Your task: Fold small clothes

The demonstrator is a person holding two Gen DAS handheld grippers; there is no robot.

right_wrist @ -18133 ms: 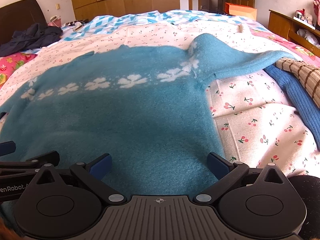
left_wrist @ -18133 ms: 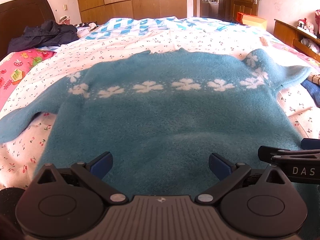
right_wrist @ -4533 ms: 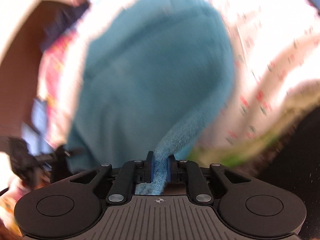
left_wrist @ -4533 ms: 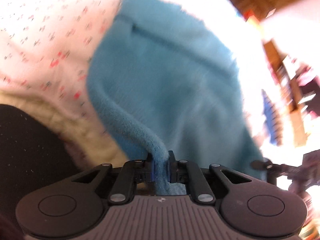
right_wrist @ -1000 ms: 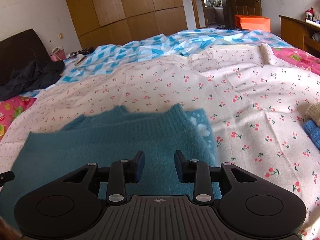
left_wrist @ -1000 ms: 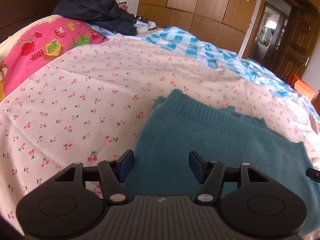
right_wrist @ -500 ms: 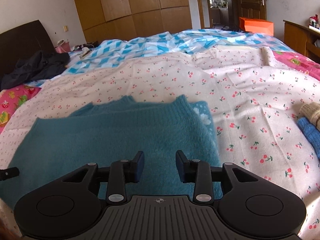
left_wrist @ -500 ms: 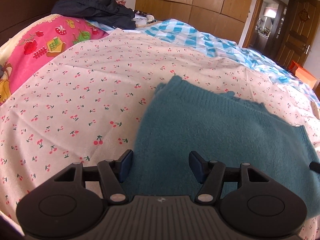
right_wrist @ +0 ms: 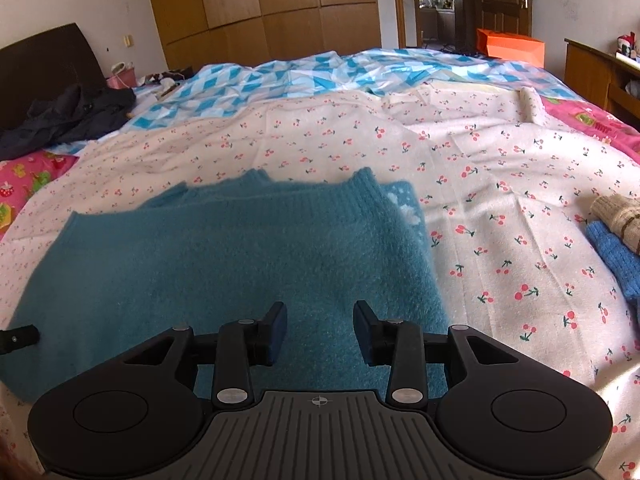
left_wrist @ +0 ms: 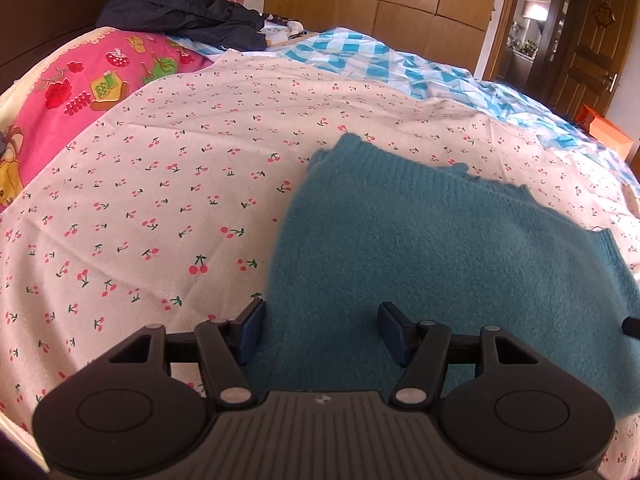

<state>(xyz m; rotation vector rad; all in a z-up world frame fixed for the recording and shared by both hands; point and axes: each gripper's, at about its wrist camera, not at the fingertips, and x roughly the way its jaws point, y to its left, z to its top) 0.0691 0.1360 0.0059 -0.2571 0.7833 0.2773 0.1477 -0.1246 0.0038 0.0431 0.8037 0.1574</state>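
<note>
A teal knitted sweater (left_wrist: 440,248) lies folded into a flat rectangle on the cherry-print bedsheet (left_wrist: 160,184). In the right wrist view the sweater (right_wrist: 224,264) shows a bit of white flower pattern at its far right edge. My left gripper (left_wrist: 322,330) is open and empty, just above the sweater's near left edge. My right gripper (right_wrist: 321,330) is open and empty, above the sweater's near right part. The tip of the other gripper shows at the frame edge in each view.
A dark jacket (left_wrist: 188,12) lies at the head of the bed by a pink printed pillow (left_wrist: 72,96). A blue-white checked cover (right_wrist: 304,76) lies beyond. Folded blue and beige knitwear (right_wrist: 616,236) sits at the right. Wooden wardrobes and a door stand behind.
Over the last second both grippers have drawn back slightly from the folded sweater, still open. Earlier, both were shut on the sweater's edge and carried it over; since then they let go.
</note>
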